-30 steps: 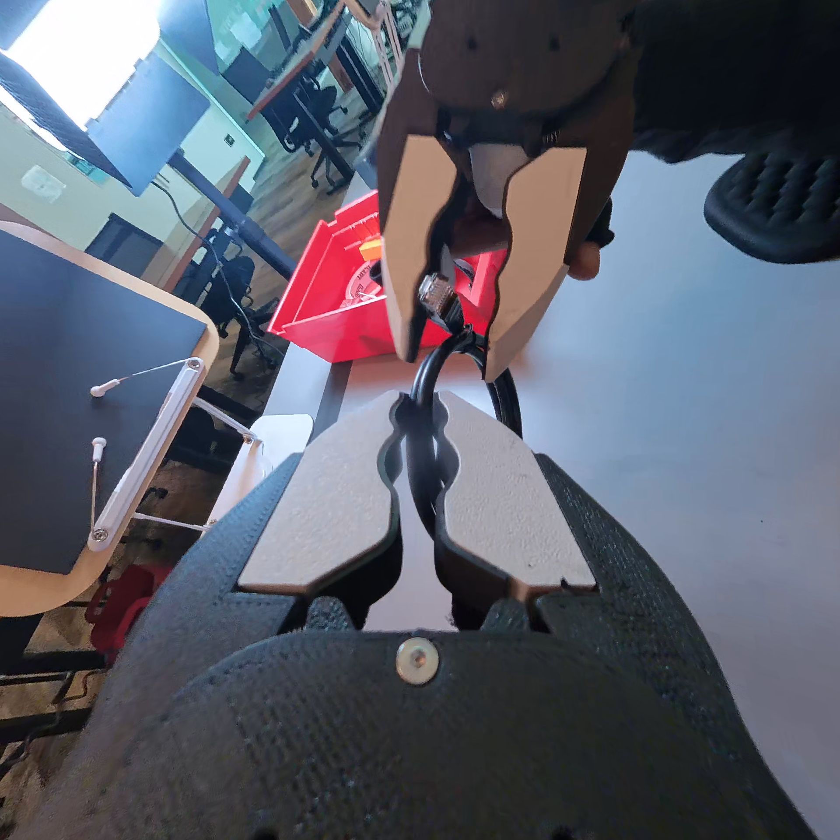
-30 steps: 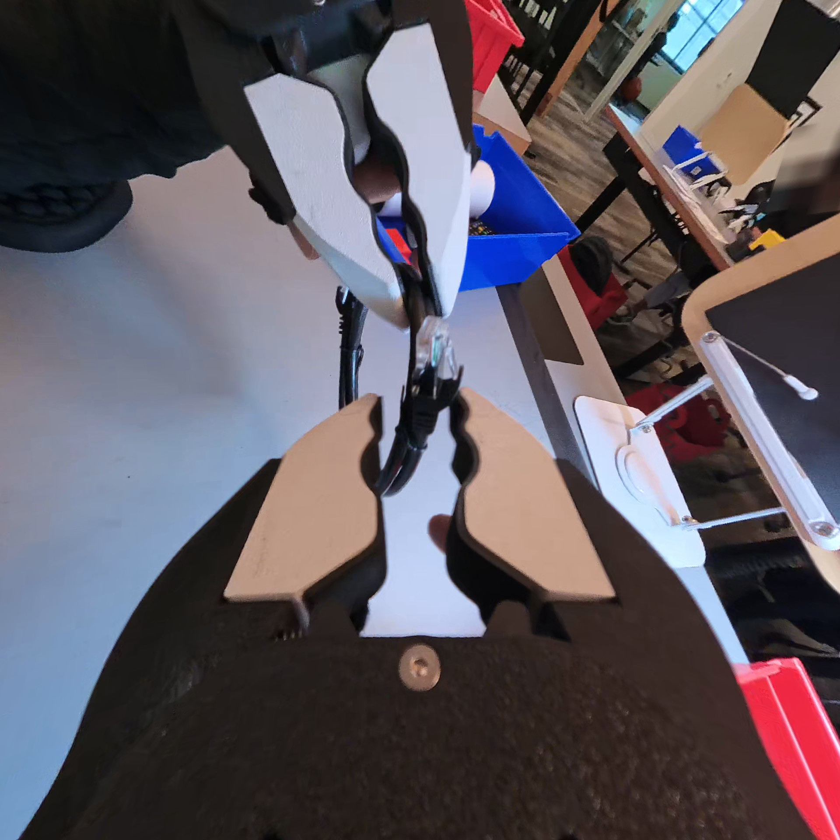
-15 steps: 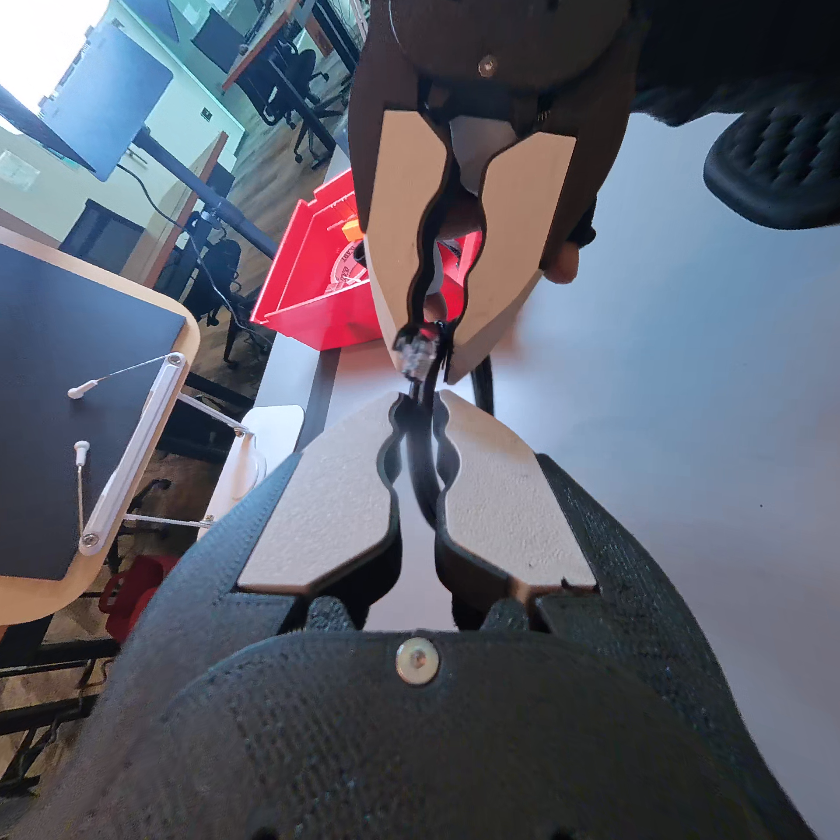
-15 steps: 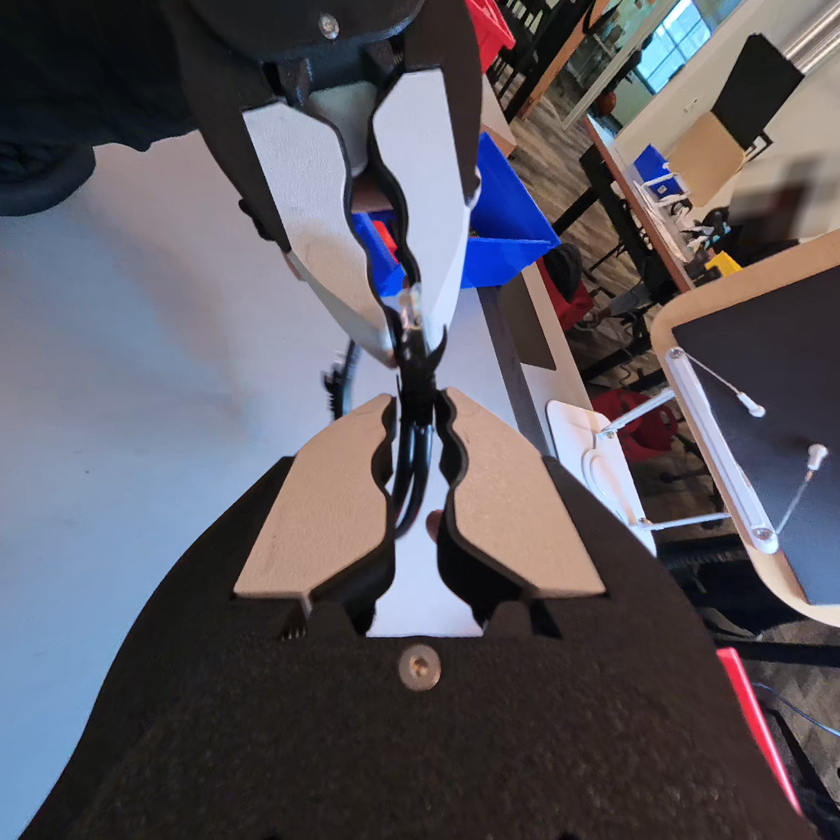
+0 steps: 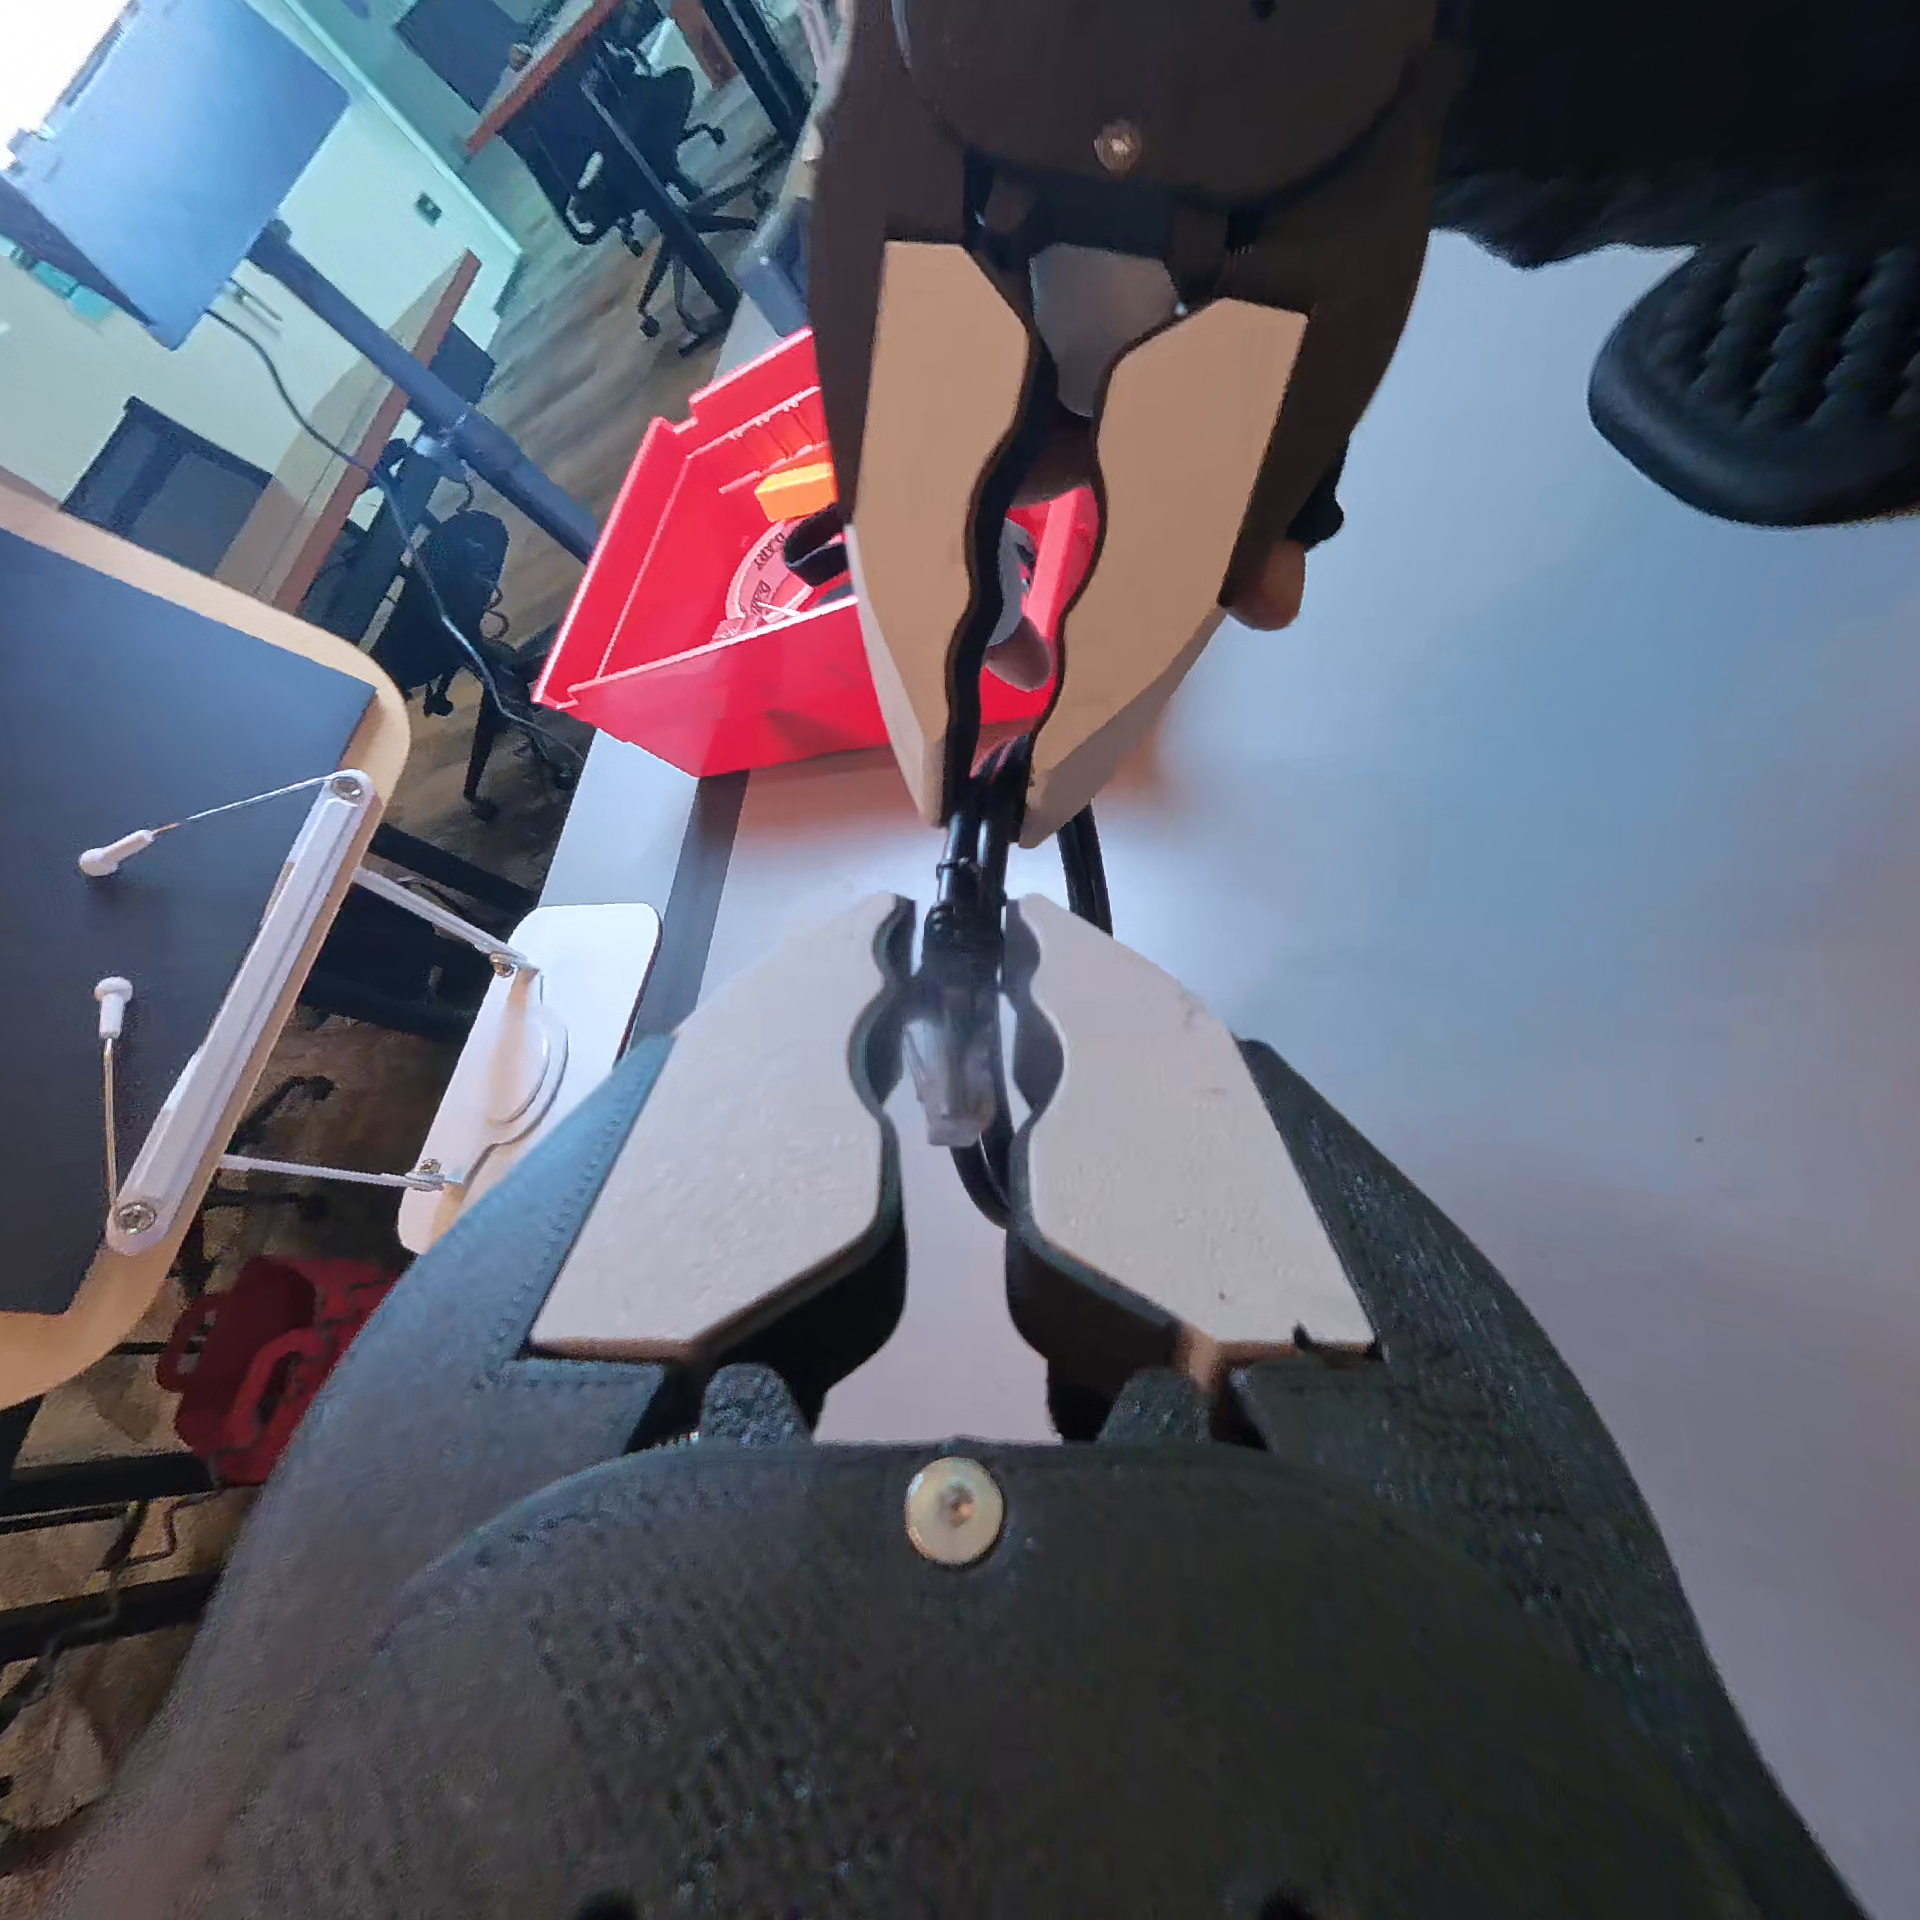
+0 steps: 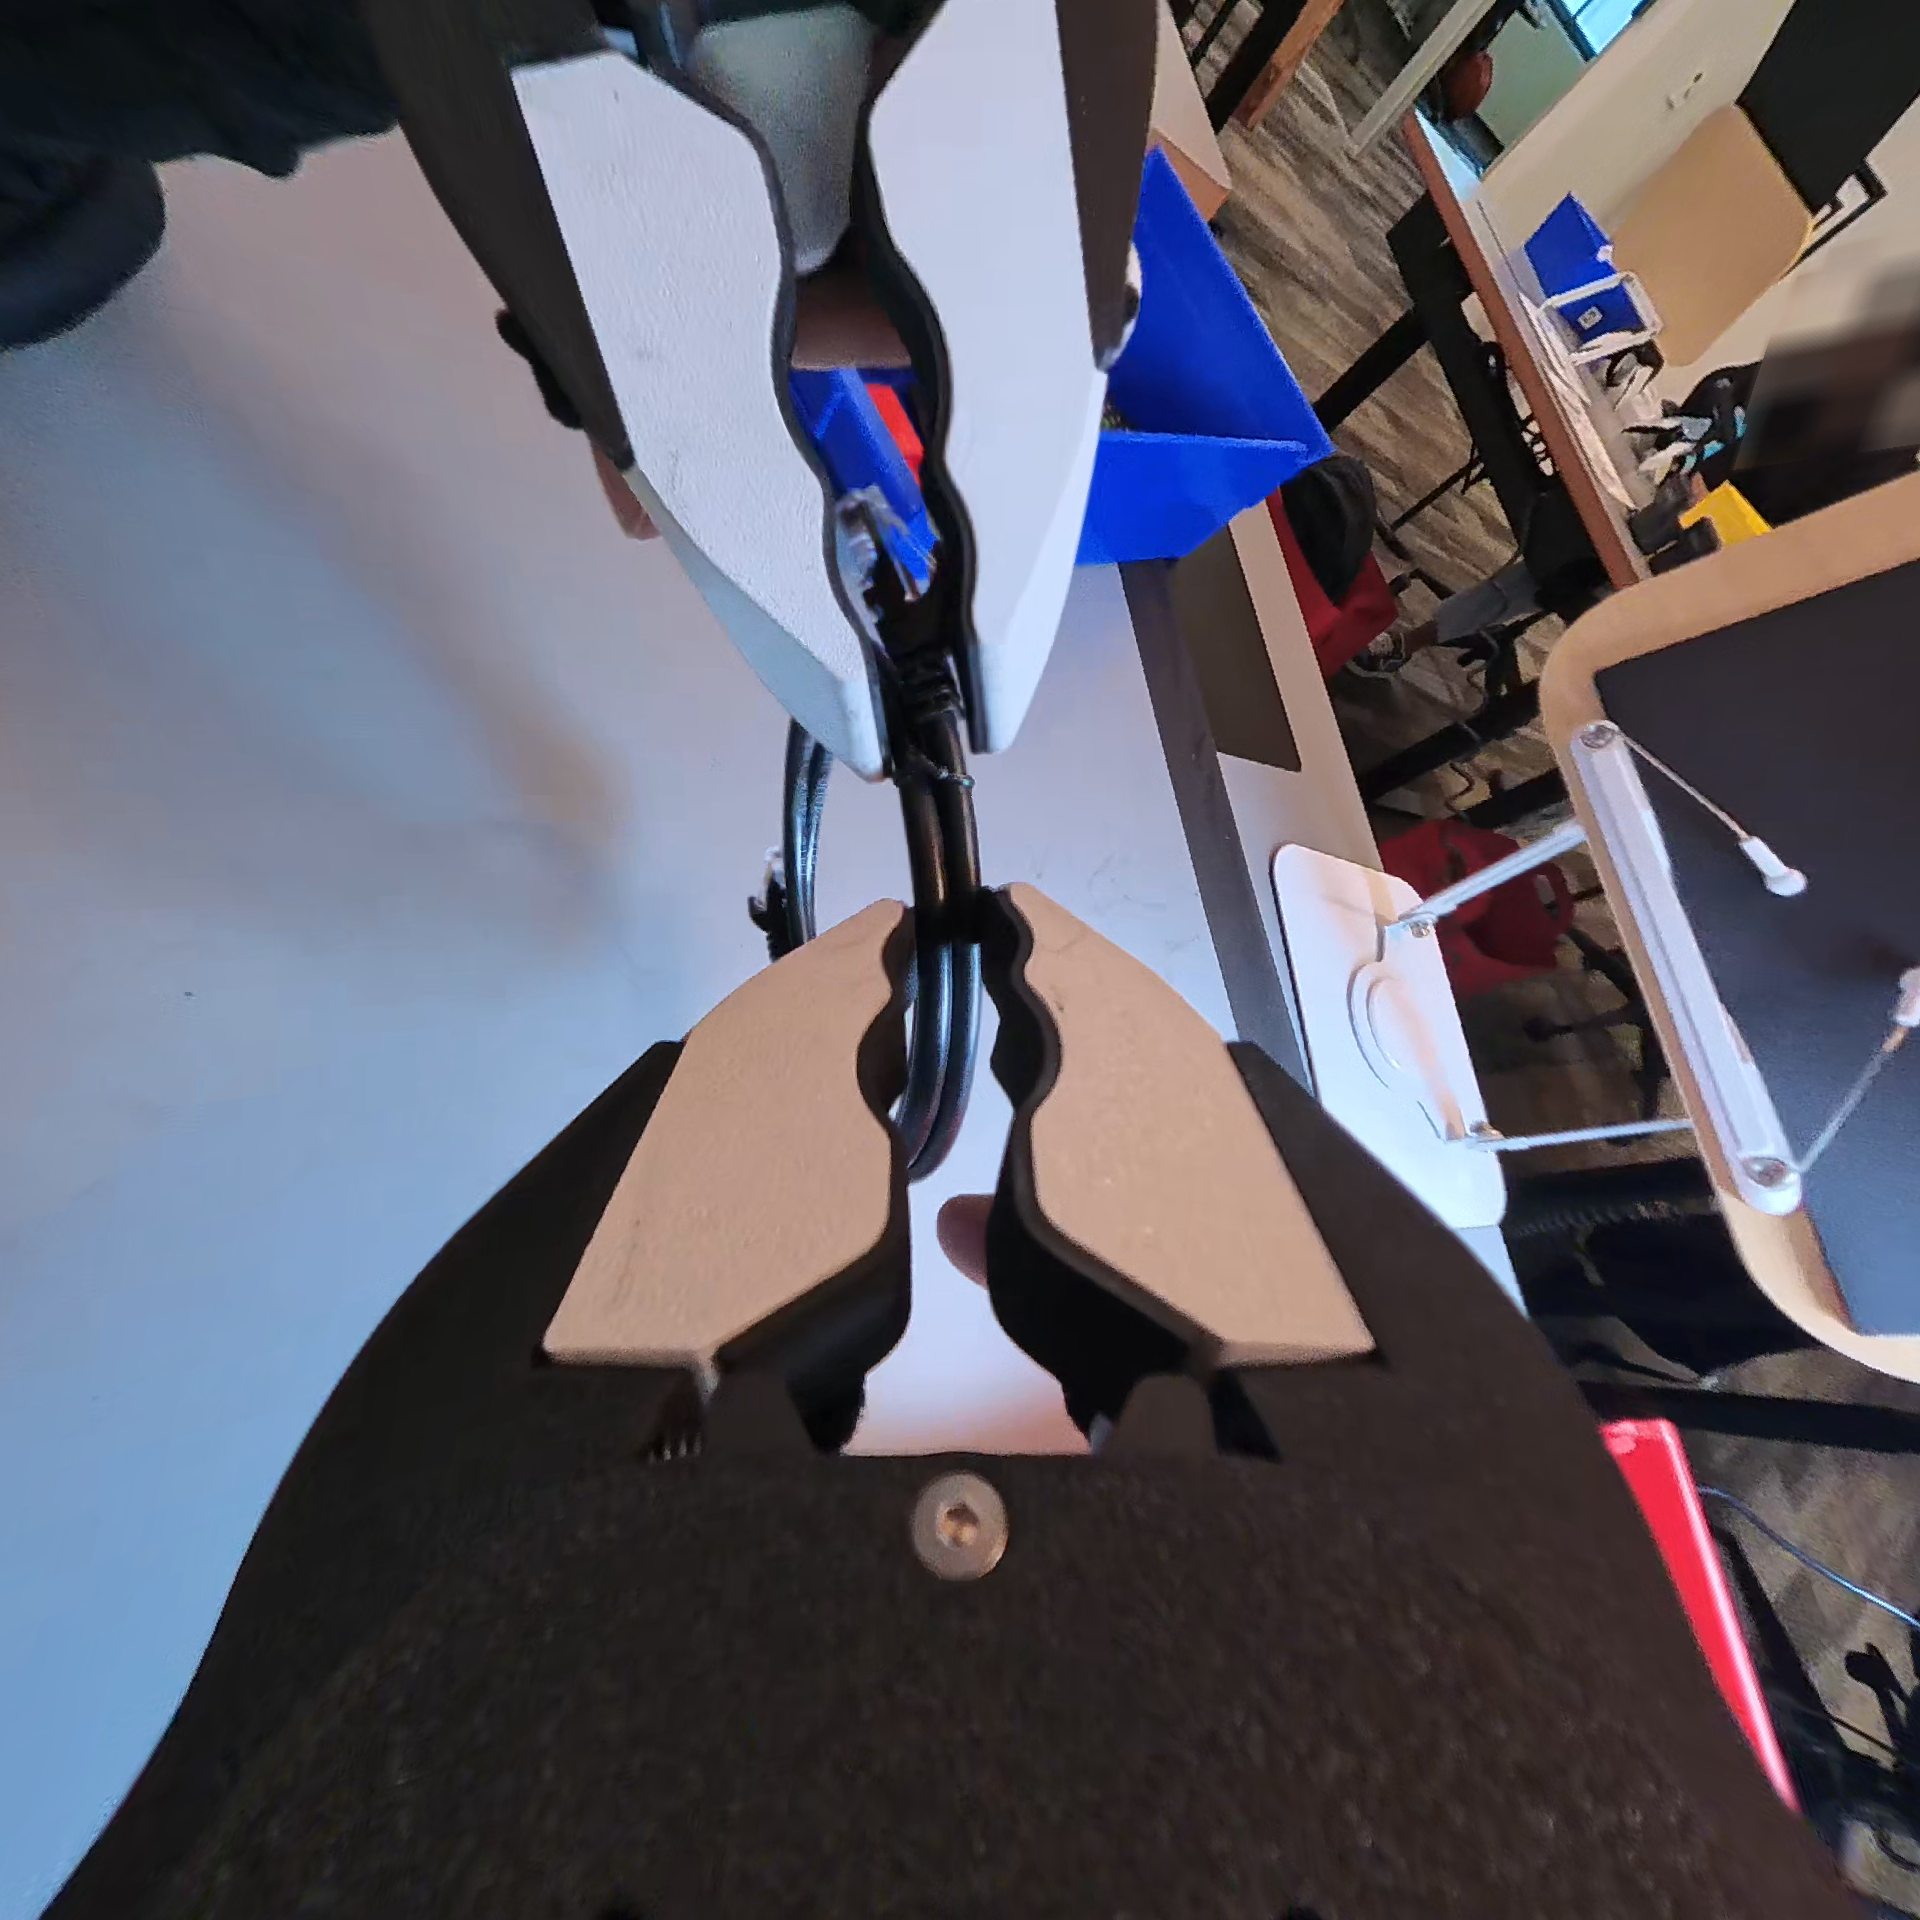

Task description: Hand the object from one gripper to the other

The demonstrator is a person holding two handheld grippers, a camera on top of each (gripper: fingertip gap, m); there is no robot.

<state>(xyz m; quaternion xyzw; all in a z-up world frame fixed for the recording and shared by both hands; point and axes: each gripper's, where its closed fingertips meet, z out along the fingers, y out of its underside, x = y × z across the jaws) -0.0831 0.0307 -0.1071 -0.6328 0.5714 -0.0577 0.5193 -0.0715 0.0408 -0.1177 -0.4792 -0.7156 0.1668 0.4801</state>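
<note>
Two grippers meet at the cable point(image 6: 940, 831): the right gripper point(image 6: 945, 914) is clamped on it, the left gripper point(image 5: 951, 914) seems loosened; withdrawal is left.

Both views are brightly lit by daylight; a blown-out window is seen in the left view's top corner. Soft shadows are cast on the pale grey counter point(image 5: 1558, 935). Edges are bent by wide-angle distortion, and slight motion blur is noticed.

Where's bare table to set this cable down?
The wide bare table lies on the side away from the red bin and blue bin. It is crowded along the edge strip by both bins and around the hanging cable.
</note>
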